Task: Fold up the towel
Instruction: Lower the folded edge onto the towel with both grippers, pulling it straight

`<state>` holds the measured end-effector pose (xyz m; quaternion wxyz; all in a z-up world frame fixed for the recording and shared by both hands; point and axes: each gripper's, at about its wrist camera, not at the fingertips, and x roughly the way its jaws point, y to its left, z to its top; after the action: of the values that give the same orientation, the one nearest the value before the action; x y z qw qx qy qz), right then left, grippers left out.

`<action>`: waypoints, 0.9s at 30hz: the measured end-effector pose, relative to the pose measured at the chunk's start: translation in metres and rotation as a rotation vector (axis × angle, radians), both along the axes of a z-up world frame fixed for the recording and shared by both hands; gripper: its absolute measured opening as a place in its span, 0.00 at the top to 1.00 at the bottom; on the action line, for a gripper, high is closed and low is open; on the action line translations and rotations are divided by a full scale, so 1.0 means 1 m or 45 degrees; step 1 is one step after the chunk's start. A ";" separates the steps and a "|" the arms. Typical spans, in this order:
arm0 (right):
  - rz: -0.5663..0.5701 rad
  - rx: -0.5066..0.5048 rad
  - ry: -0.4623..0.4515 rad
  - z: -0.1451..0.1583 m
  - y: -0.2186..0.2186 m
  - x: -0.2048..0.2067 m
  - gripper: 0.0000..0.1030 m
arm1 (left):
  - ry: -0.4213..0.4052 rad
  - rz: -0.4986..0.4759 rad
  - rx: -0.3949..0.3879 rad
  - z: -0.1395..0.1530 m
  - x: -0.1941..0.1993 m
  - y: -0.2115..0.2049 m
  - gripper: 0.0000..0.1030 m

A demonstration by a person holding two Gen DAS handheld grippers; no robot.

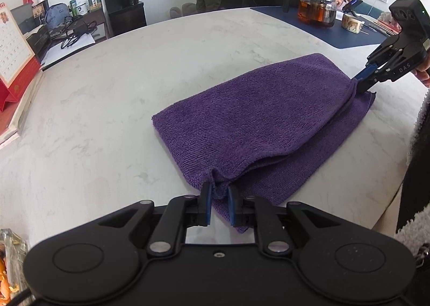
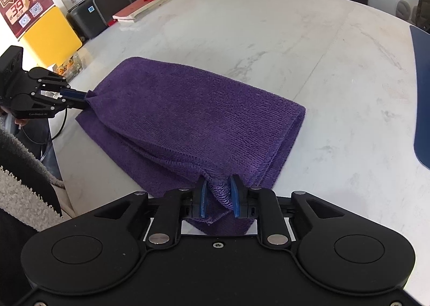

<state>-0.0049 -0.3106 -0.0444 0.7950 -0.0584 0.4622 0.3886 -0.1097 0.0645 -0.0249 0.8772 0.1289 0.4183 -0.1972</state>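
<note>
Together, the left gripper [image 1: 218, 203] and right gripper [image 2: 218, 197] each pinched an upper-layer corner of the purple towel [image 1: 255, 117], fingers closed on cloth, above the worktop [image 1: 107, 91].

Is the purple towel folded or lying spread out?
Folded once: the towel lies doubled on the table, two layers showing, both top corners pinched by the left gripper and right gripper.

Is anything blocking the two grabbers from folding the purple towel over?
Nothing visible is. The left gripper and right gripper each already pinch a corner of the purple towel. The table beyond the towel is bare marble; the glass teapot stands far off on the blue mat.
</note>
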 end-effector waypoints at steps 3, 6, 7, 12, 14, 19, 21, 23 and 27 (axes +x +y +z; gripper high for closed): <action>0.008 -0.032 -0.028 0.002 0.004 -0.005 0.75 | 0.000 -0.002 0.008 0.000 0.000 -0.003 0.89; 0.058 -0.100 -0.094 0.005 0.012 -0.016 0.69 | 0.001 -0.016 0.019 -0.001 0.001 -0.005 0.88; 0.086 -0.135 -0.126 0.005 0.016 -0.020 0.66 | 0.002 -0.023 0.024 -0.001 0.001 -0.006 0.88; 0.270 -0.320 -0.301 0.006 0.040 -0.044 0.63 | 0.001 -0.045 0.030 -0.002 0.004 -0.008 0.88; 0.330 -0.368 -0.353 0.006 0.048 -0.052 0.63 | 0.004 -0.051 0.031 -0.002 0.004 -0.008 0.88; 0.405 -0.431 -0.429 0.006 0.059 -0.061 0.63 | 0.000 -0.055 0.034 -0.003 0.003 -0.010 0.88; 0.415 -0.439 -0.440 0.007 0.059 -0.062 0.63 | -0.001 -0.055 0.031 -0.004 0.003 -0.011 0.86; 0.435 -0.444 -0.449 0.007 0.061 -0.063 0.64 | -0.002 -0.056 0.029 -0.004 0.002 -0.011 0.82; 0.482 -0.458 -0.461 0.006 0.065 -0.064 0.68 | -0.005 -0.057 0.026 -0.004 0.001 -0.013 0.82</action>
<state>-0.0687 -0.2453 -0.0387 0.7549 -0.3510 0.3555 0.4249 -0.1083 0.0519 -0.0288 0.8720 0.1475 0.4157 -0.2123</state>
